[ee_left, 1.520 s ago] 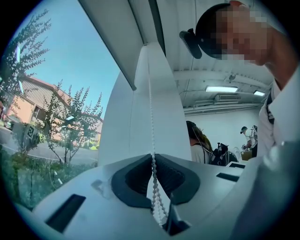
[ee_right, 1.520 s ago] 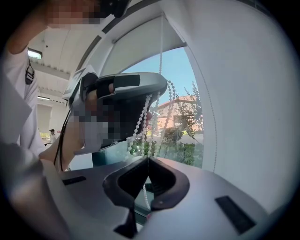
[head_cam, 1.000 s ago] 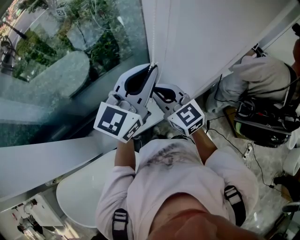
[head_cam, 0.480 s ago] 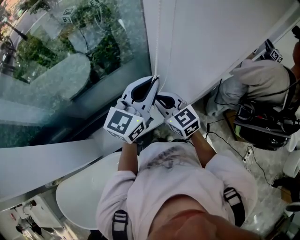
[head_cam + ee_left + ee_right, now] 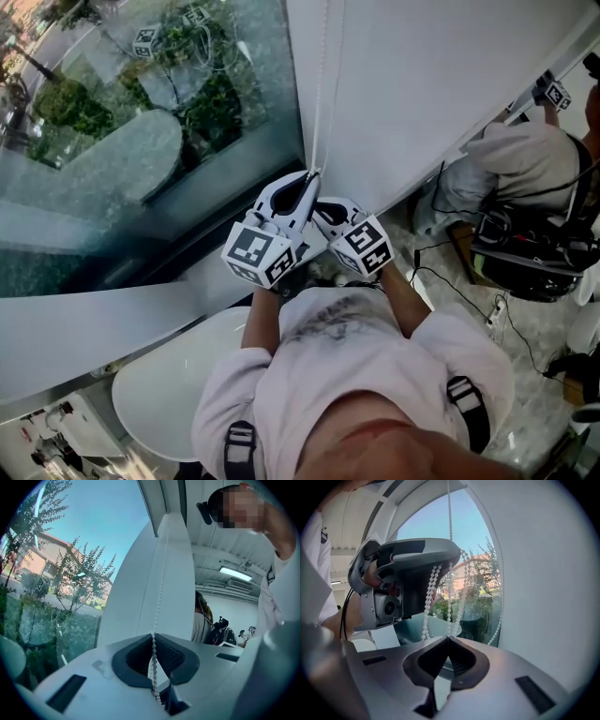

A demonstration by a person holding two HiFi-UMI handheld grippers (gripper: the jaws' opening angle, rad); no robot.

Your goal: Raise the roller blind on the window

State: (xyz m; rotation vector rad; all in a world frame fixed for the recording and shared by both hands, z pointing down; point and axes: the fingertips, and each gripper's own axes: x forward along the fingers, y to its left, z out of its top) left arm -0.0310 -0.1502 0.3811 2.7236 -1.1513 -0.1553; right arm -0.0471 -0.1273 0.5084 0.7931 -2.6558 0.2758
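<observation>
Two shut grippers are noted beside the roller blind (image 5: 422, 84) at the window (image 5: 141, 112): the left gripper (image 5: 153, 635) is clamped on the bead chain (image 5: 153, 665), the right gripper (image 5: 448, 637) is closed on nothing visible, with chain strands just beyond; a chain pull is judged in hand, and a higher regrip is needed next.

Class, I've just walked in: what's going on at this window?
A person stands at the window with a gripper in each hand, working the chain of the blind. The left gripper is shut on the chain. The right gripper, jaws together, sits close beside it among the hanging strands; whether it pinches one is unclear.
</observation>
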